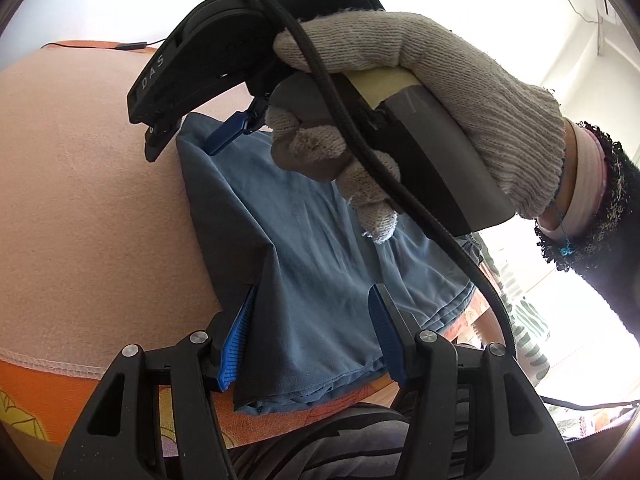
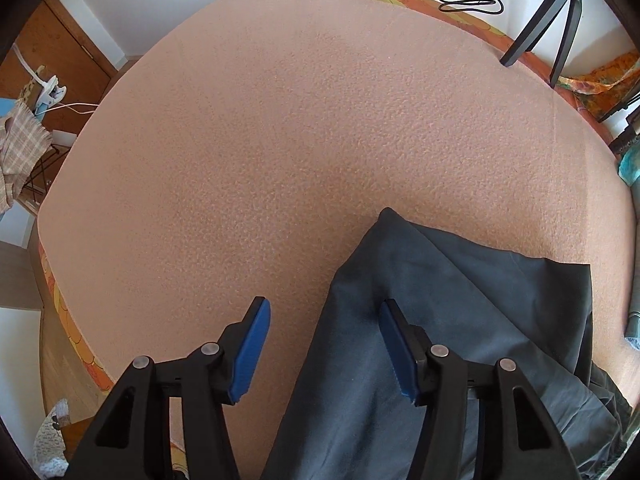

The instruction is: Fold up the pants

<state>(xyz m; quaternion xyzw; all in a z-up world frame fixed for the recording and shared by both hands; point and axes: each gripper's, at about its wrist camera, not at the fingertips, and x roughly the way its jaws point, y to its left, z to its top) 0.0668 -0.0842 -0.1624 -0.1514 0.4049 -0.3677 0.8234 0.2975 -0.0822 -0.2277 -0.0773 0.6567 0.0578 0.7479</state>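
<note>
the pants (image 2: 460, 320) run off the bottom edge (waist end unseen) in the right wrist view.

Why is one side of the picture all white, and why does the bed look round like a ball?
Left wrist view: window light behind the gloved hand blows out to white. Right wrist view: even light and sharp, but the fisheye lens bulges the flat pink blanket and darkens the corners.
</note>
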